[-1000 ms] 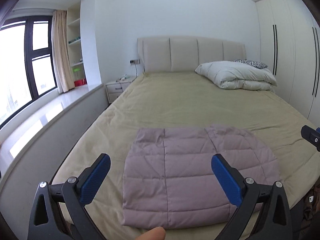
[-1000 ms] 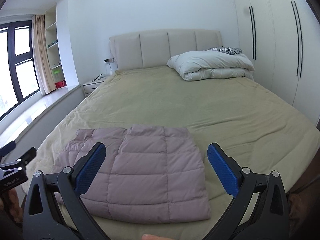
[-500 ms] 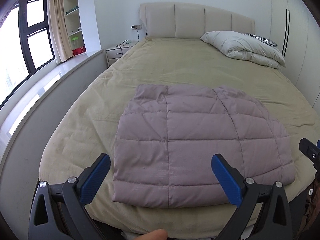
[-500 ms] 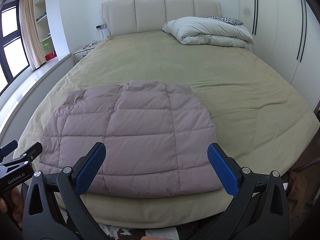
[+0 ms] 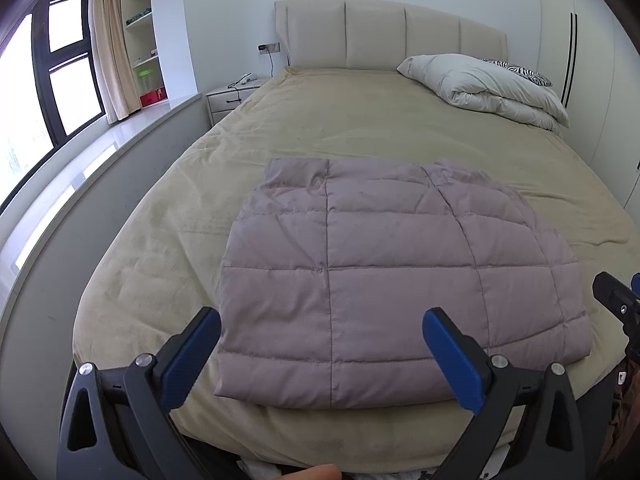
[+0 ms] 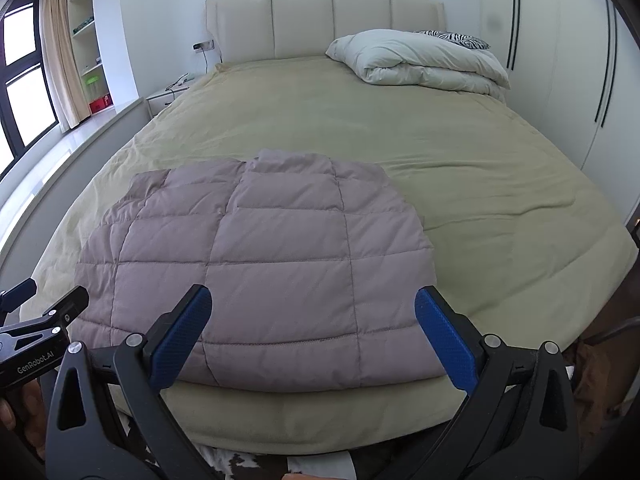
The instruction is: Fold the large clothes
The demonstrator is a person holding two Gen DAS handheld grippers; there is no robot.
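A mauve quilted puffer jacket (image 5: 384, 272) (image 6: 264, 268) lies folded into a rough rectangle at the foot of the bed (image 5: 360, 136) (image 6: 460, 184). My left gripper (image 5: 322, 324) hangs open just short of the jacket's near hem, nothing between its blue pads. My right gripper (image 6: 312, 312) is likewise open over the near hem, holding nothing. The right gripper's tip shows at the right edge of the left wrist view (image 5: 618, 304). The left gripper's body (image 6: 36, 340) appears at the lower left of the right wrist view, held by a hand.
A white folded duvet (image 5: 484, 84) (image 6: 420, 60) and a zebra-print pillow (image 6: 452, 37) lie by the headboard (image 5: 392, 36). A nightstand (image 5: 234, 94) and a window ledge (image 5: 76, 176) run along the left; wardrobe doors (image 6: 560, 60) stand on the right.
Both cameras tipped down toward the jacket and then rose a little. The jacket has not moved and both grippers stayed open.
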